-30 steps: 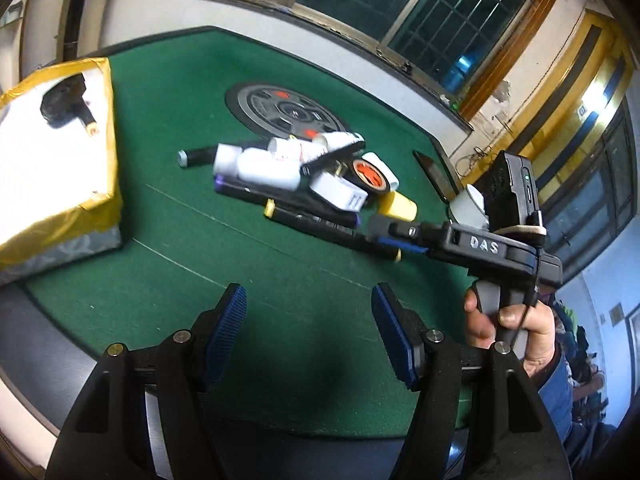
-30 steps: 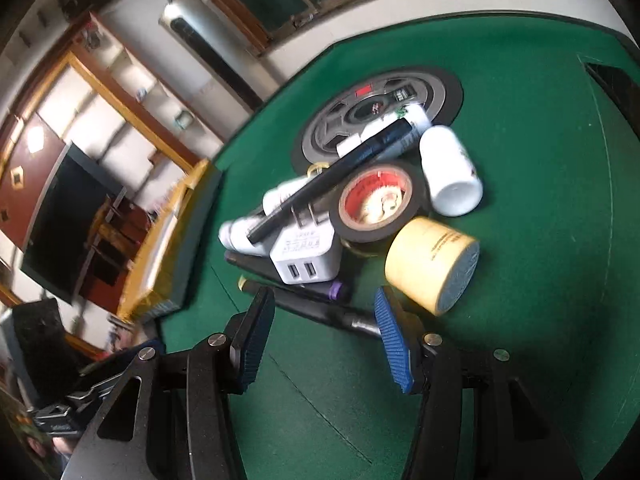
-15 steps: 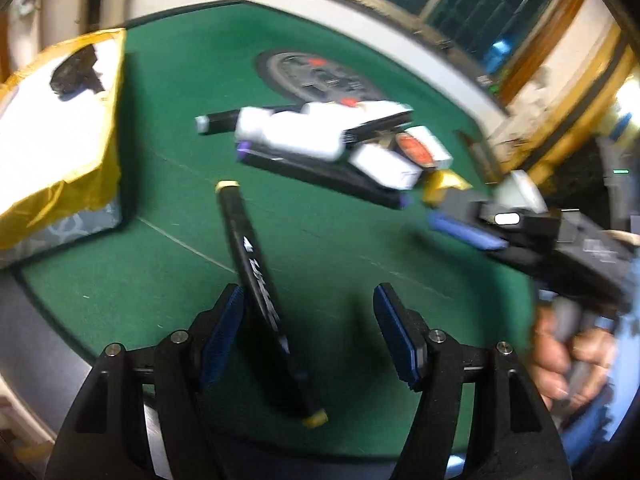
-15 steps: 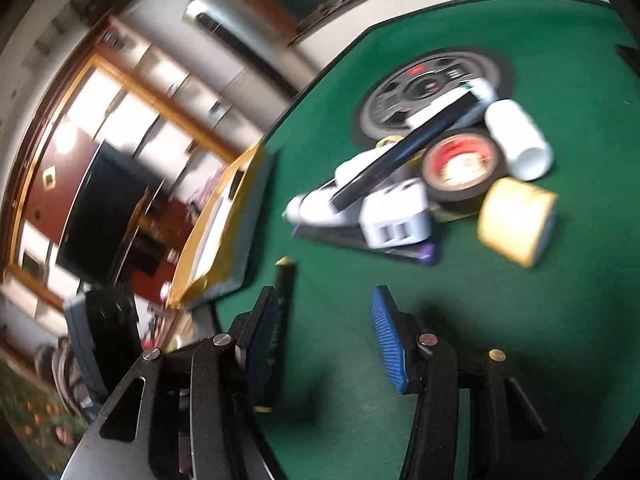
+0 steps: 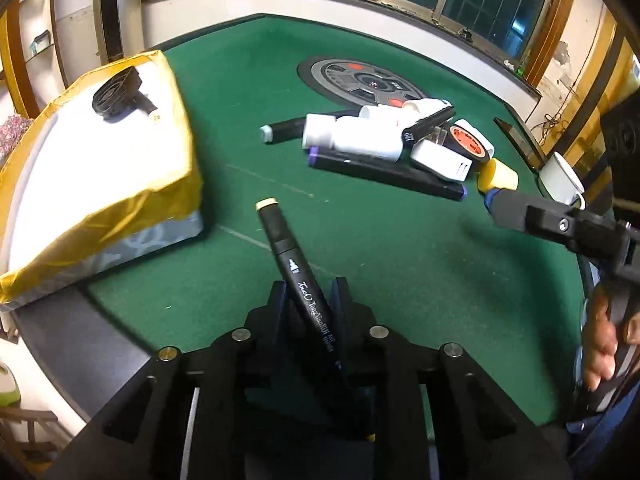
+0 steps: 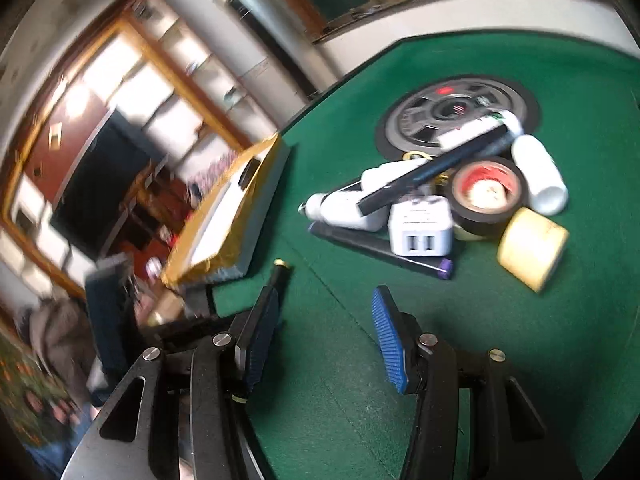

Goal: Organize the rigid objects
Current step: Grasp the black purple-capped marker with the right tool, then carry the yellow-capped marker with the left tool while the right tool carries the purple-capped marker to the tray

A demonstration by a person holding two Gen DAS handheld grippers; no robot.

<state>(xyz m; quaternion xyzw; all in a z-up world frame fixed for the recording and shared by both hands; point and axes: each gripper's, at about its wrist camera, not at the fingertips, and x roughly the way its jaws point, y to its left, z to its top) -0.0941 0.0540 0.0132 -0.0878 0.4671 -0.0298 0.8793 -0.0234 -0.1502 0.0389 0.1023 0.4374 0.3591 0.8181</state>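
Note:
My left gripper (image 5: 310,294) is shut on a black marker with a yellow cap (image 5: 294,264), which points forward over the green table (image 5: 400,248). Its tip also shows in the right wrist view (image 6: 280,270). My right gripper (image 6: 322,328) is open and empty above the table; it shows at the right of the left wrist view (image 5: 560,224). Ahead lies a pile: white bottles (image 5: 356,138), a purple-capped marker (image 5: 384,170), a white charger (image 6: 420,230), a black tape roll (image 6: 486,196) and a yellow roll (image 6: 532,248).
A gold-edged white box (image 5: 92,168) holding a small black fan (image 5: 116,94) stands at the left. A round grey disc (image 5: 360,84) lies behind the pile. A white mug (image 5: 562,178) sits at the right table edge.
The yellow-capped marker left the pile and came between my left fingers, which closed on it. My right gripper drew back from the pile and stayed open.

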